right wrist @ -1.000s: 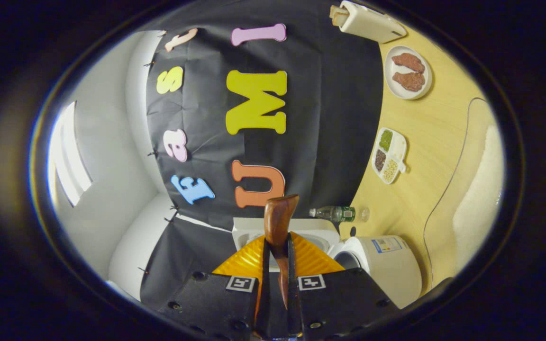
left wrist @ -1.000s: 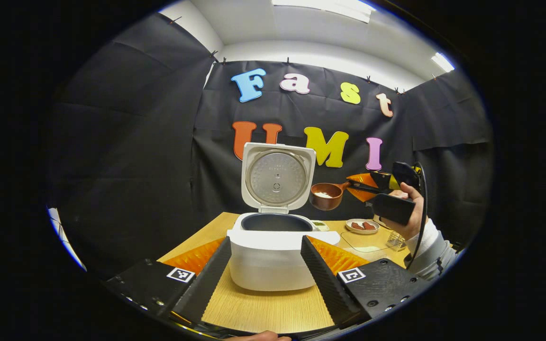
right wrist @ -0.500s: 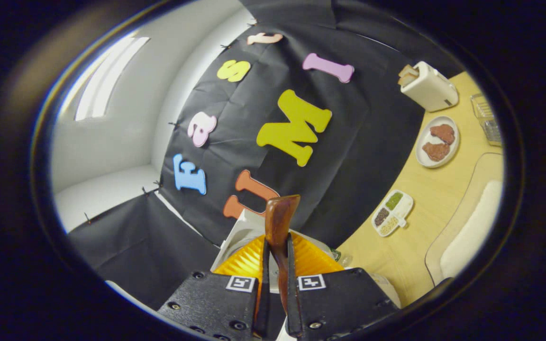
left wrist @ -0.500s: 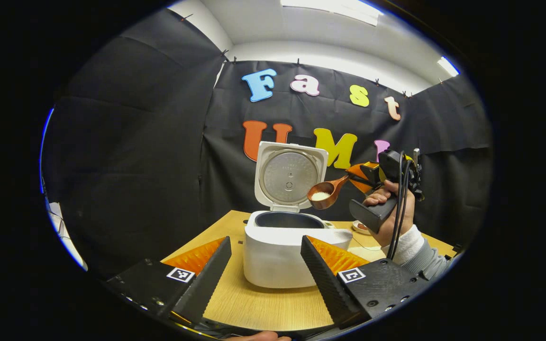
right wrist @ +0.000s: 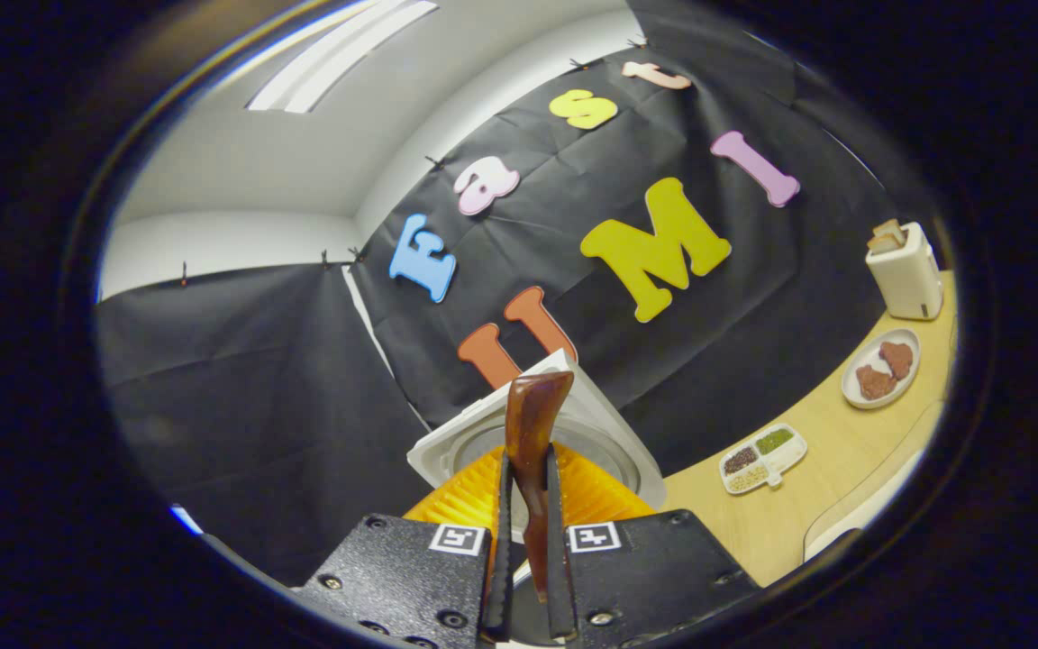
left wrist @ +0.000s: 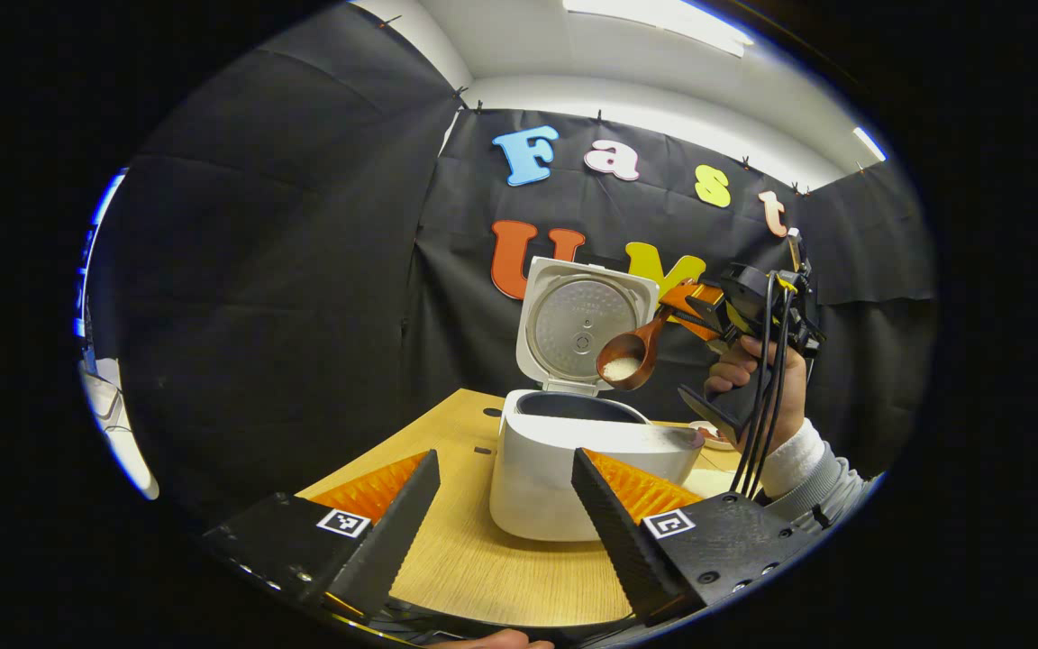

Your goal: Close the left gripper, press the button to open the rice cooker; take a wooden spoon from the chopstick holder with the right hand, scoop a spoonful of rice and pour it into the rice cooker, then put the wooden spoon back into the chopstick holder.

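Wooden spoon (left wrist: pixel 632 355) clamped in right gripper (left wrist: pixel 695 315) above rice cooker (left wrist: pixel 573 451).

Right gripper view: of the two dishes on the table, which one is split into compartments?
The white tray, the one nearer the rice cooker's raised lid: three sections of grains. The round plate near the toaster holds two brown pieces, undivided.

1. Left gripper (left wrist: pixel 505 505): low in the left gripper view, level, pointing forward, fingers spread wide apart with nothing between them.
2. Right gripper (right wrist: pixel 526 541): fingers drawn close together, both pressing on the wooden spoon (right wrist: pixel 530 451) handle.
3. Right hand (left wrist: pixel 747 383): raised, wrapped around the gripper's grip, gripper angled down to the left in the left gripper view.
4. Light sleeve (left wrist: pixel 807 464) covers the wrist.
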Demonstrator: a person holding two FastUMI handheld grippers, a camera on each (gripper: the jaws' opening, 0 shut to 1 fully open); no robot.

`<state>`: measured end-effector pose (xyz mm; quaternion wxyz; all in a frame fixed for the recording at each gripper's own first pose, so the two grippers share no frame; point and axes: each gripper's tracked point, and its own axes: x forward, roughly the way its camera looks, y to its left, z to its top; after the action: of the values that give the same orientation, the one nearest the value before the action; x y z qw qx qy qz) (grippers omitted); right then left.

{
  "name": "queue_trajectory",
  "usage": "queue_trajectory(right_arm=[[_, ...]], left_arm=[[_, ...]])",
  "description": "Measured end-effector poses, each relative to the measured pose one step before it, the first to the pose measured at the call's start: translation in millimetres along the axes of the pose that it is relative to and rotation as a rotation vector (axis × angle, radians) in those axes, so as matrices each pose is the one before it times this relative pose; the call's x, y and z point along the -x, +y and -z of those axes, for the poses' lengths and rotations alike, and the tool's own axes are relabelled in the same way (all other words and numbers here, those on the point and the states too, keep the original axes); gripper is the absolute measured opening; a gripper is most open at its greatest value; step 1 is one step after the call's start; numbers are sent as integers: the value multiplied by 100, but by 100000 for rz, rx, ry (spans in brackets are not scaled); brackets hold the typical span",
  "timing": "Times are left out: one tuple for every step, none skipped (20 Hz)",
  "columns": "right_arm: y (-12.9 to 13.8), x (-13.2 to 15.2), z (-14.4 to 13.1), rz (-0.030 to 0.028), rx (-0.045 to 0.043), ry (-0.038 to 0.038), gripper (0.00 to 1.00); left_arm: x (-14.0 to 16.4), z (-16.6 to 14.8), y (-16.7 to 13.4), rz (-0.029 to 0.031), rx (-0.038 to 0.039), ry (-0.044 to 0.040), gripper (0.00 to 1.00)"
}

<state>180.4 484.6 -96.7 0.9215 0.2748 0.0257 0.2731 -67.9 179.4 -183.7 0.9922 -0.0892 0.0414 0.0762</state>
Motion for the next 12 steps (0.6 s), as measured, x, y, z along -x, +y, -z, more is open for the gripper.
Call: queue_trajectory(right_arm=[[405, -160, 634, -1118, 3460, 1470, 20], [394, -185, 370, -1351, 3244, 1737, 20], [458, -226, 446, -1380, 3480, 1618, 20], [295, -206, 231, -1204, 3975, 1147, 20], [321, -204, 223, -1116, 3114, 1022, 20], [345, -81, 190, -1009, 3047, 703, 21], [324, -81, 168, -1272, 3351, 238, 21], [313, -95, -32, -1170, 3494, 316, 21], [337, 25, -97, -760, 4225, 461, 21], [287, 63, -80, -922, 4602, 558, 21], [262, 38, 15, -1035, 5005, 145, 21], [4, 46, -36, 180, 5660, -381, 22]], left_arm=[[-89, 144, 156, -348, 933, 435, 94], [8, 360, 294, -314, 615, 463, 94], [133, 39, -55, -151, 240, -9, 94], [-51, 17, -49, 59, -135, -134, 94], [-2, -87, -17, 112, -334, -302, 94], [-24, 6, 82, -20, -349, 16, 94], [14, -67, 66, -217, -390, -166, 94], [68, 14, 36, -362, -166, -334, 94], [13, -35, 33, -253, 145, -228, 94], [103, 4, -69, -37, 376, -86, 94], [8, 59, -55, 153, 417, 98, 94], [-9, 171, -11, 89, 355, 194, 94]])
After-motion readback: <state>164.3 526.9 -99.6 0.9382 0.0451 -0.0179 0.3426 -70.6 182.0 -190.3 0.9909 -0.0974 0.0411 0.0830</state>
